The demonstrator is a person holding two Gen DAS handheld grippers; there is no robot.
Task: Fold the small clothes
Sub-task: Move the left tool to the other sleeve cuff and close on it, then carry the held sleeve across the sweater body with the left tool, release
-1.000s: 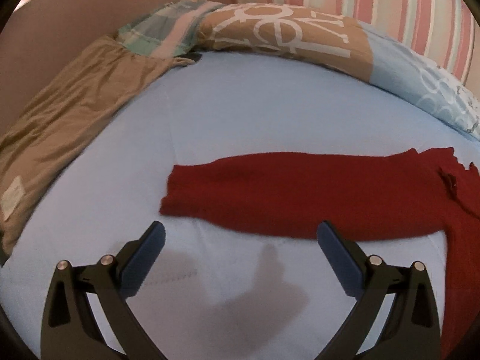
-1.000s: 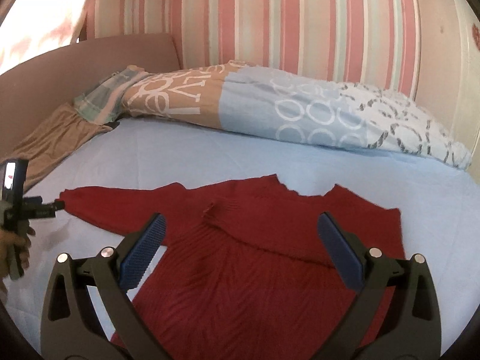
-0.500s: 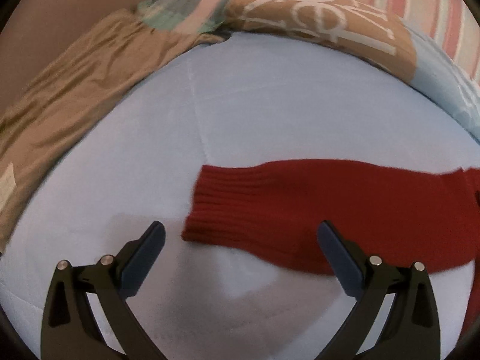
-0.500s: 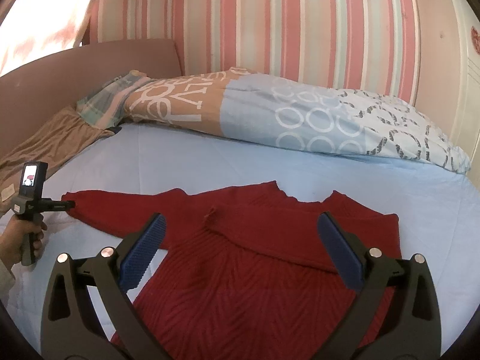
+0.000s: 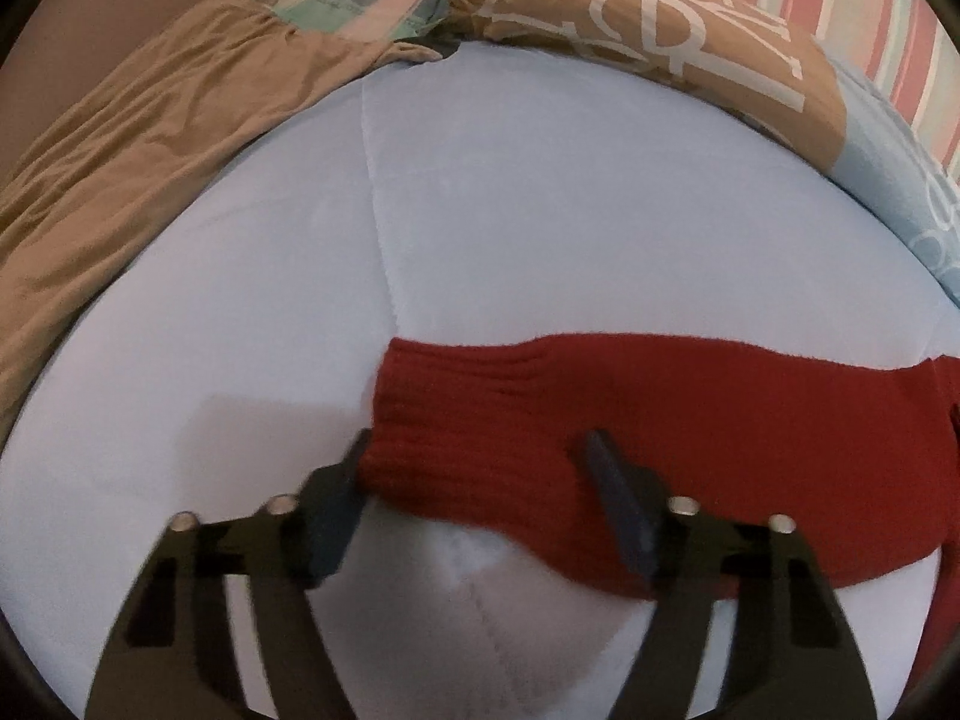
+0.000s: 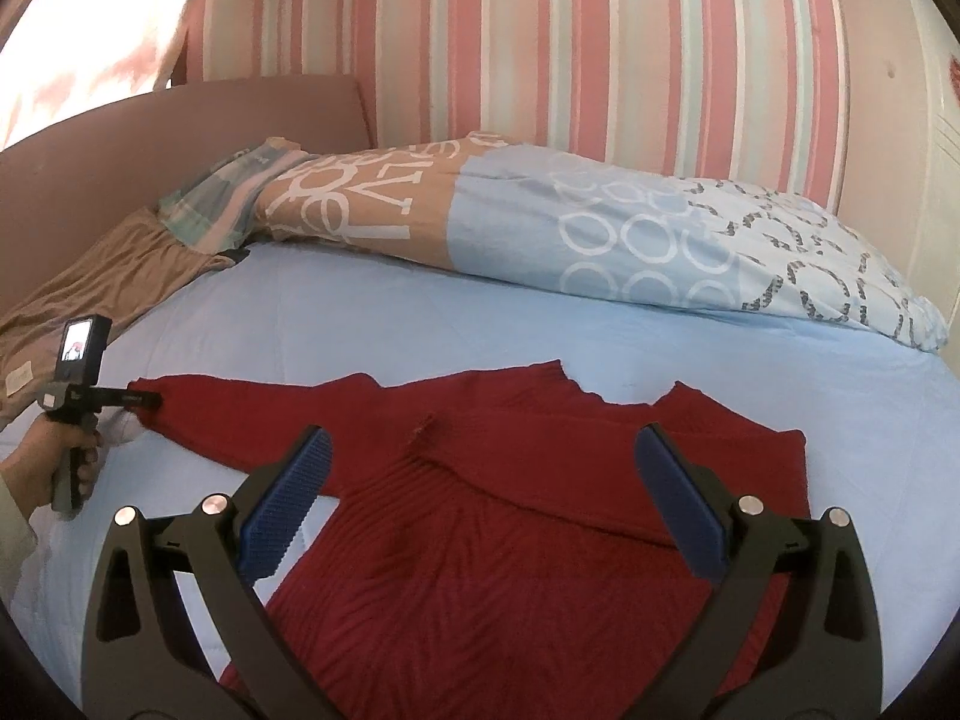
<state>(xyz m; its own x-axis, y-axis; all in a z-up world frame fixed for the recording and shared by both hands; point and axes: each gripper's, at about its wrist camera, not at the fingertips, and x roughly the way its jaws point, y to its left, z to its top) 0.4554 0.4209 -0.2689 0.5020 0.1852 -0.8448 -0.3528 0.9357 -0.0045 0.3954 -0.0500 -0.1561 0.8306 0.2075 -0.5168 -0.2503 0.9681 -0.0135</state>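
Observation:
A red knit sweater [image 6: 540,516] lies flat on the light blue bed sheet [image 6: 372,324], one sleeve stretched out to the left. In the left wrist view the sleeve's ribbed cuff [image 5: 456,420] lies between the fingers of my left gripper [image 5: 480,468], which is partly closed around it with the jaws still apart. The left gripper also shows in the right wrist view [image 6: 141,399] at the cuff's end. My right gripper [image 6: 480,462] is open and hovers over the sweater's body near the collar, holding nothing.
A patterned duvet [image 6: 600,240] lies along the back of the bed. A tan garment [image 5: 132,156] lies at the left edge by the headboard [image 6: 180,120]. A striped wall [image 6: 600,72] stands behind.
My left gripper moved forward to the sleeve cuff and its fingers have narrowed around it. The right gripper rose slightly and stayed open.

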